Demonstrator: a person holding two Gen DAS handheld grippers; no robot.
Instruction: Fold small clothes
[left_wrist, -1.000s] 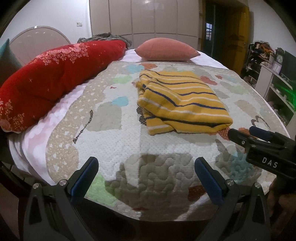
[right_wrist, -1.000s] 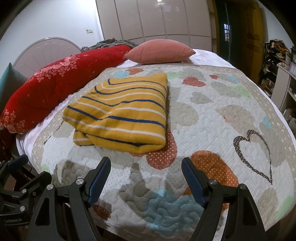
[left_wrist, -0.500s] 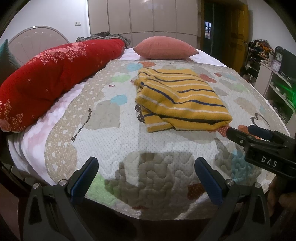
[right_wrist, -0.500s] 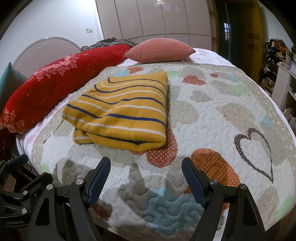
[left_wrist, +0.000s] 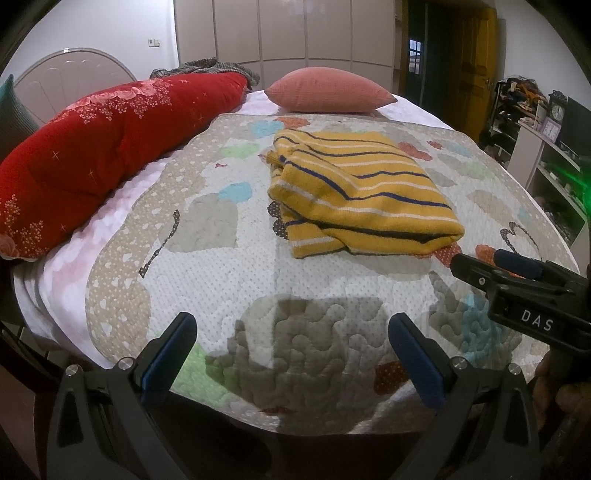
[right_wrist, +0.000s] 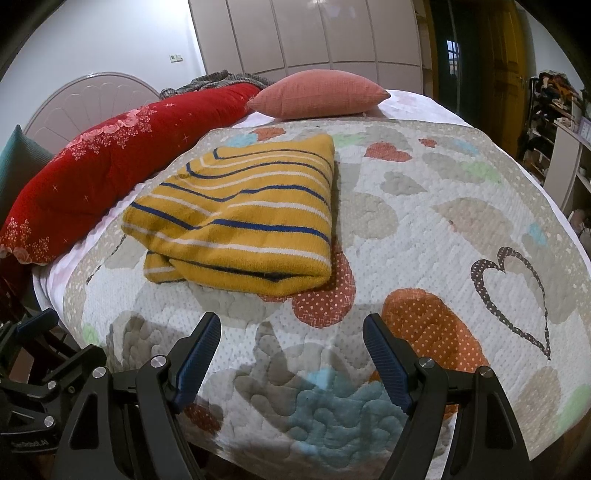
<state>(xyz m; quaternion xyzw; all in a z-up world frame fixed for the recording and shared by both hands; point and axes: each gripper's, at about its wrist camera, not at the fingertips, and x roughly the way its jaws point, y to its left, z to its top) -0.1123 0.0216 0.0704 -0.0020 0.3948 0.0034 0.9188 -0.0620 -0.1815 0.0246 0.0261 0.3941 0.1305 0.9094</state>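
A yellow sweater with blue and white stripes (left_wrist: 354, 192) lies folded into a thick rectangle on the patchwork quilt (left_wrist: 229, 280); it also shows in the right wrist view (right_wrist: 243, 218). My left gripper (left_wrist: 291, 354) is open and empty above the quilt's near edge, well short of the sweater. My right gripper (right_wrist: 291, 354) is open and empty, also near the front edge, apart from the sweater. The right gripper shows at the right edge of the left wrist view (left_wrist: 517, 280). Part of the left gripper shows at the lower left of the right wrist view.
A long red floral bolster (left_wrist: 96, 155) lies along the left side of the bed. A pink pillow (left_wrist: 328, 90) sits at the far end. Shelves with clutter (left_wrist: 546, 147) stand to the right. A wardrobe and dark doorway are behind.
Both grippers have drawn back slightly from the bed; the sweater sits a little farther off in both views. Both grippers remain open. The sweater has not moved.
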